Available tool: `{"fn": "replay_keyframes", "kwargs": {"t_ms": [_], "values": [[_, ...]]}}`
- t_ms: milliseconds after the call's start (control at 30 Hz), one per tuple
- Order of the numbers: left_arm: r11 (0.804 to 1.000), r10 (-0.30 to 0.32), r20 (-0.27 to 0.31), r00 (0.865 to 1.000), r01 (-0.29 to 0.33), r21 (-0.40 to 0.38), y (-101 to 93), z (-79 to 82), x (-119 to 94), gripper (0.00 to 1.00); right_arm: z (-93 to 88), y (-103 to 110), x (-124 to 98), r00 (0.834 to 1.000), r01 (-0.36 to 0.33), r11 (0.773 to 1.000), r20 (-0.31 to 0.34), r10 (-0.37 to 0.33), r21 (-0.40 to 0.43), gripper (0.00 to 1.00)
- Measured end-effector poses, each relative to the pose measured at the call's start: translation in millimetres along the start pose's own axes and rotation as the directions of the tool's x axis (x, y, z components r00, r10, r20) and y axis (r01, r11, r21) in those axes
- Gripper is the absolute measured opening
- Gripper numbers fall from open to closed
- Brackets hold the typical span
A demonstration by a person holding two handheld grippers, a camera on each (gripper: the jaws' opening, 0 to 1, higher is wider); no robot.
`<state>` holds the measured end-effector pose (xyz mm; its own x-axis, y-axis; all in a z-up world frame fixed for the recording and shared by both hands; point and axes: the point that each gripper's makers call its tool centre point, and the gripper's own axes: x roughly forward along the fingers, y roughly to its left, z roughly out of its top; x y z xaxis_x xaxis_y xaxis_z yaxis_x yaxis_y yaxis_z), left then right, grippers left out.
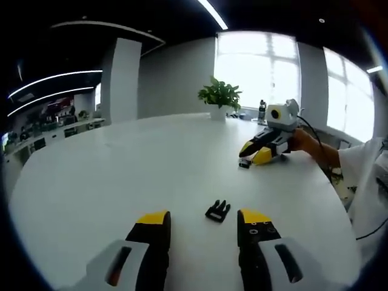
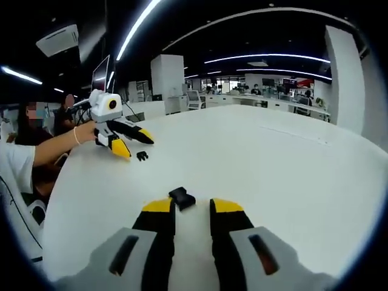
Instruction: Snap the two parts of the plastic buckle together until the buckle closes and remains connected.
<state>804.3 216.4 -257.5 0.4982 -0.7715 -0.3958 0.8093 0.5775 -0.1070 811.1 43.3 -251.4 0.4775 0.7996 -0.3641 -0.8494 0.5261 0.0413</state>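
buckle parts: two, apart on the white table (image 1: pixel 121 176) | pronged part (image 1: pixel 217 210) lies just ahead of the left gripper (image 1: pixel 203 221), jaws spread, holding nothing | socket part (image 2: pixel 182 197) at 12 o'clock of the right gripper (image 2: pixel 192 209), jaws released | one potted plant (image 1: pixel 219 97)

The supporting surface is a large white table (image 1: pixel 121 176) with a rounded edge, matte and unmarked. Two small black buckle parts lie directly on it, well apart. In the left gripper view, the pronged buckle part (image 1: pixel 217 211) rests at about 6 o'clock, and the second buckle part (image 1: pixel 244 163) lies flat at about 3 o'clock. A potted plant (image 1: pixel 219 97) stands on the far edge at 12 o'clock, a dark bottle (image 1: pixel 262 111) just beside it (label not legible).
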Motion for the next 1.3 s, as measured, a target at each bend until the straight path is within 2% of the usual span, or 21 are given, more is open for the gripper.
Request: {"fn": "replay_keyframes", "kwargs": {"t_ms": [100, 333, 433, 667, 900, 1300], "values": [[1.0, -0.01, -0.002, 1.0, 0.01, 0.009, -0.9, 1.1, 0, 0.42, -1.6, 9, 1, 0.997, -0.075, 0.997, -0.011, 0.075, -0.013, 0.21], [0.999, -0.029, -0.017, 0.999, 0.029, 0.023, -4.1, -1.0, 4, 0.42, -1.0, 10, 1, 0.992, -0.123, 0.986, -0.043, 0.119, -0.117, 0.24], [0.999, -0.037, -0.024, 0.999, 0.038, 0.034, -3.7, -1.9, 7, 0.42, -1.5, 8, 1, 0.992, -0.117, 0.981, -0.063, 0.108, -0.158, 0.3], [0.998, -0.05, -0.02, 0.999, 0.051, 0.04, -6.1, -0.5, 8, 0.42, -1.2, 5, 5, 0.99, -0.135, 0.967, -0.071, 0.122, -0.214, 0.34], [0.996, -0.069, -0.02, 0.997, 0.07, 0.051, -6.7, -0.9, 9, 0.42, 1.1, 4, 11, 0.984, -0.176, 0.968, -0.048, 0.17, -0.181, 0.35], [0.988, -0.112, -0.03, 0.993, 0.114, 0.099, -10.3, -0.7, 13, 0.4, 0.3, 7, 9, 0.966, -0.26, 0.949, -0.058, 0.253, -0.178, 0.34]]}}
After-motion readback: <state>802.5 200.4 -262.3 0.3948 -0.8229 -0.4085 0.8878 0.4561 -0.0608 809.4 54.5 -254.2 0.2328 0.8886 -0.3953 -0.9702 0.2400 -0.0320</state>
